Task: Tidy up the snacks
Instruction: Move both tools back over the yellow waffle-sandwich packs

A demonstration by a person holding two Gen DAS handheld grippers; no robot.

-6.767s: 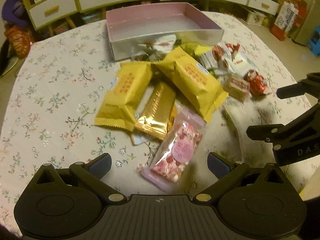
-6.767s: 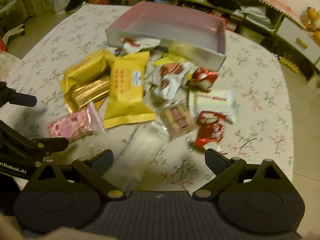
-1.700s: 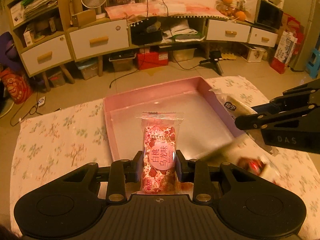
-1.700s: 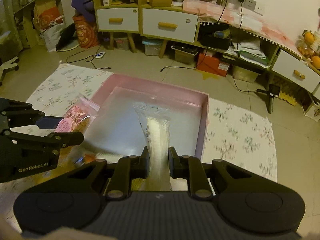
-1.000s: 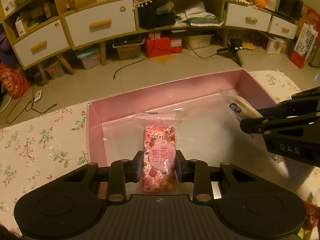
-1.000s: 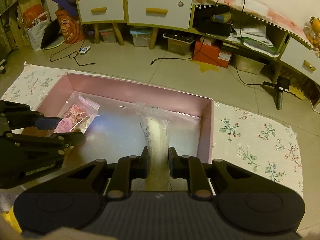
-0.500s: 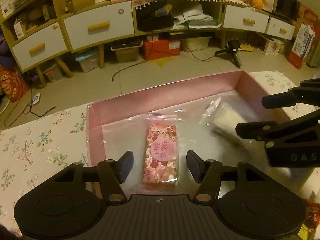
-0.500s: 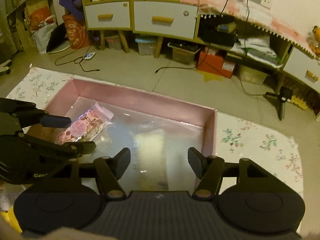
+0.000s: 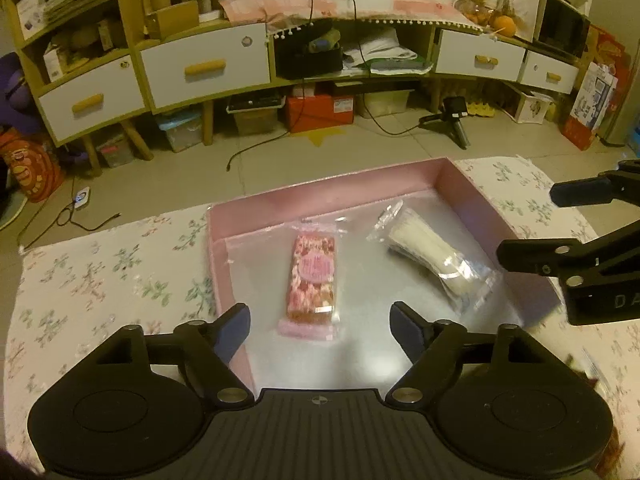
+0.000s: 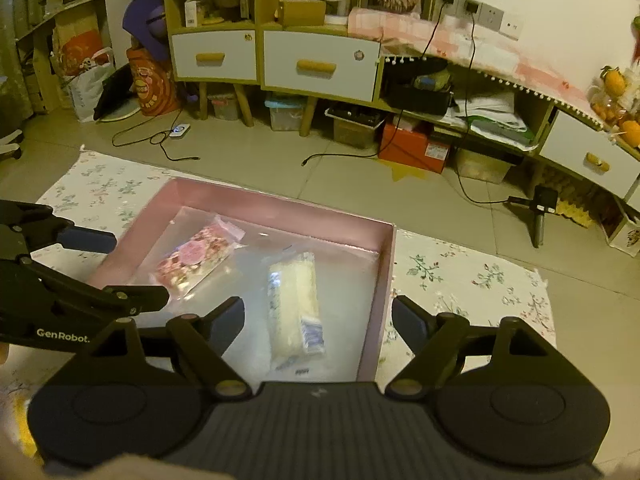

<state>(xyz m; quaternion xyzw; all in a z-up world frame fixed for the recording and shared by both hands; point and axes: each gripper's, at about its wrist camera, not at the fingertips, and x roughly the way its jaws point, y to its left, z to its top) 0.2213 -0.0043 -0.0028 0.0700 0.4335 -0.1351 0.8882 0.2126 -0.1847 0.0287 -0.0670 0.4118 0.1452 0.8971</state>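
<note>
- Floral cloth (image 9: 100, 280) covers the table; its near part is hidden behind both gripper bodies.
- Pink box (image 9: 320, 188) sits on the cloth, near wall hidden.
- White pack (image 10: 294, 304) lies flat in the box, label too blurred to read.
- Pink pack (image 9: 314, 280) lies beside it, apart.
- Left gripper (image 9: 320, 330): jaws just opened, wide apart, nothing between.
- Right gripper (image 10: 318, 322): same, above the white pack, clear of it.
</note>
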